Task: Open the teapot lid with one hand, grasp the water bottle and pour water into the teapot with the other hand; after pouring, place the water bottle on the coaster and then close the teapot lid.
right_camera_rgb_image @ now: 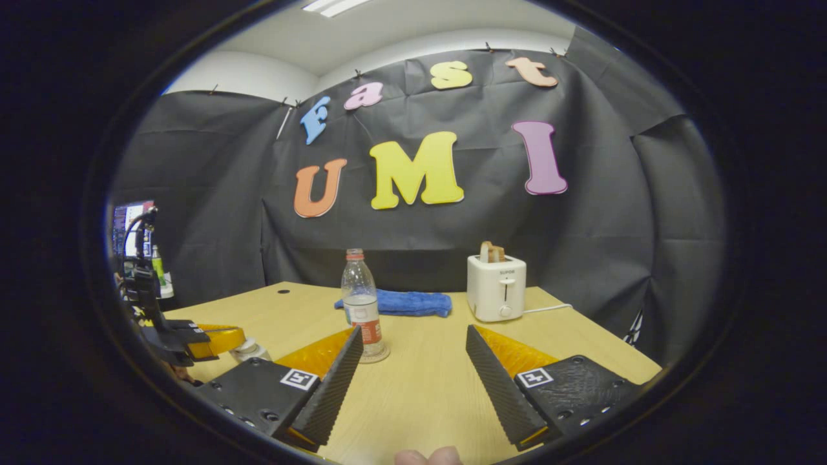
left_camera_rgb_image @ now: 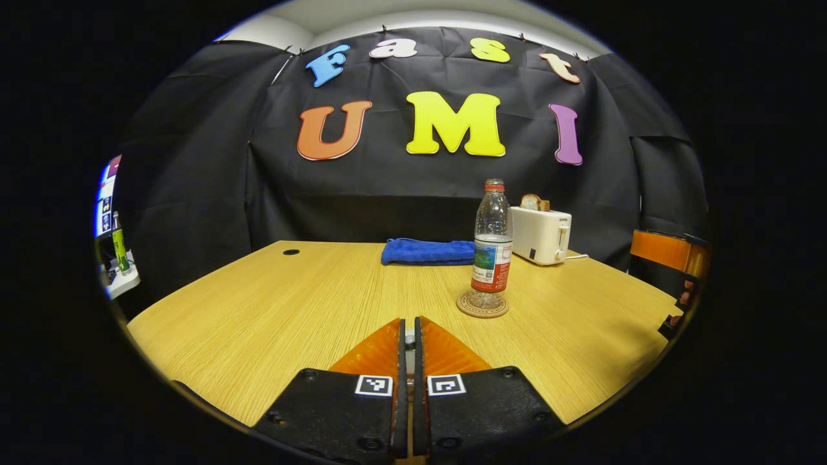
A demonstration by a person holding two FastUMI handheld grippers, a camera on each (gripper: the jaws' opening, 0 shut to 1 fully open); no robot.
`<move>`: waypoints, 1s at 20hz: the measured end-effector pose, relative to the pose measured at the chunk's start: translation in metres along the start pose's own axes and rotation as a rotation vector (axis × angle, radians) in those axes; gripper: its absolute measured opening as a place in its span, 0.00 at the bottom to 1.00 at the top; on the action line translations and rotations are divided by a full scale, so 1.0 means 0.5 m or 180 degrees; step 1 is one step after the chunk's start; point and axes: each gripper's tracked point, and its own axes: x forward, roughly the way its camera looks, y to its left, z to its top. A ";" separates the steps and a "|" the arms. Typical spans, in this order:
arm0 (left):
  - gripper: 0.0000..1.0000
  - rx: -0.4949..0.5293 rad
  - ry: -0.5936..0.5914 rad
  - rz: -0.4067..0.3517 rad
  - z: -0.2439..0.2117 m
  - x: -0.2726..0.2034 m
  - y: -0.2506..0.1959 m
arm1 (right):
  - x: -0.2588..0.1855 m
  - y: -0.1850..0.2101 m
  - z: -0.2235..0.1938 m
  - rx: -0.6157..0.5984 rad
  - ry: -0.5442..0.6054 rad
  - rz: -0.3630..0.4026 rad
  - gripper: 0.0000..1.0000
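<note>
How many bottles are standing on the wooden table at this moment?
1: the water bottle stands upright on the coaster, in front of the blue cloth and left of the toaster.

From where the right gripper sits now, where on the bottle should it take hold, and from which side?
Grip the bottle around its labelled lower body, coming in level from the front. It stands upright on the coaster, and the body is round and straight-walled there. The right gripper is open, with the bottle ahead and a little left of its gap, so shifting left first seems wise. The towel lies behind the bottle.
</note>
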 end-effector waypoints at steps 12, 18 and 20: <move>1.00 -0.0045 -0.0644 0.0261 0.185 -0.089 -0.027 | -0.024 -0.040 0.042 -0.0154 -0.0305 -0.0406 0.95; 1.00 -0.0052 -0.0854 0.0205 0.233 -0.151 -0.076 | -0.087 -0.033 0.080 -0.0172 -0.0480 -0.0422 0.95; 1.00 -0.0059 -0.0881 0.0181 0.238 -0.167 -0.090 | -0.104 -0.033 0.084 -0.0222 -0.0493 -0.0458 0.95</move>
